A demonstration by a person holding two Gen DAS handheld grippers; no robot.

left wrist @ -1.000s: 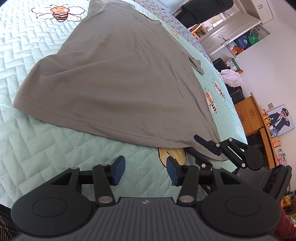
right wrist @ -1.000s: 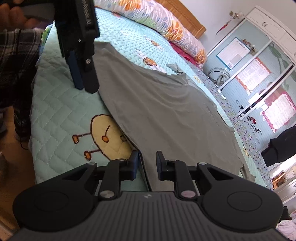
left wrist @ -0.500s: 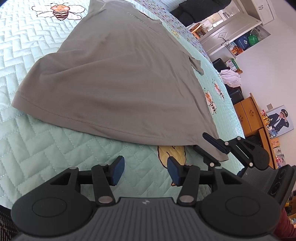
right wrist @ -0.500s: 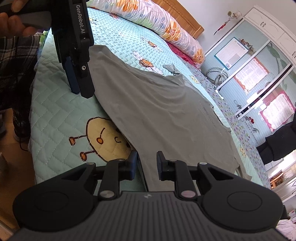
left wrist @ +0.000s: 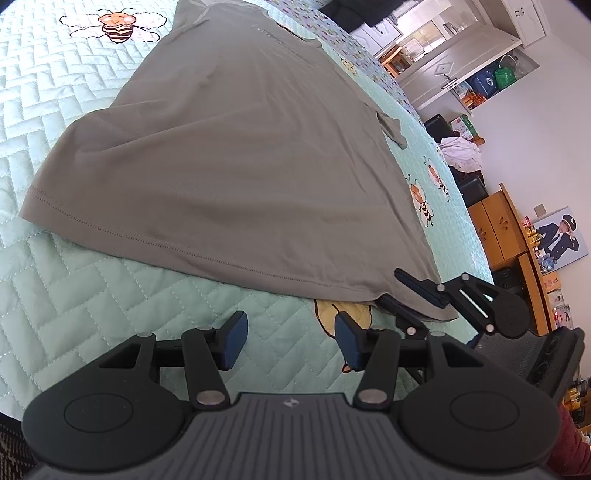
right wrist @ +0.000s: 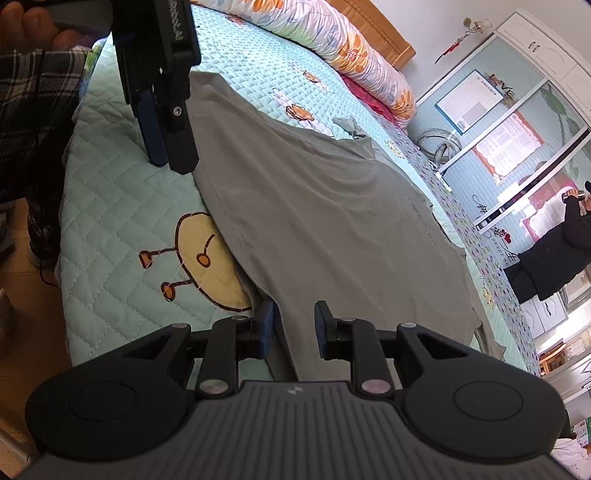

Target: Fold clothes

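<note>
Mint quilted bee-print bedspread (left wrist: 92, 295) | flat grey cotton T-shirt (left wrist: 240, 166) spread across it | left gripper (left wrist: 288, 341) spread, off hem | right gripper (right wrist: 293, 328) jaws apart around hem corner | lettering unreadable

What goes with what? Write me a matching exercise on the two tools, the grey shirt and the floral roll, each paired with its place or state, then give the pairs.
Column one:
1. left tool
2. right tool
3. grey shirt
4. floral roll

Column two:
A. lying against the wooden headboard
B. spread out on the green quilt
C. open, with a shirt corner between its fingers
D. open over bare quilt, nothing between its fingers

Pairs: 1-D, 2-C, 3-B, 4-A
</note>
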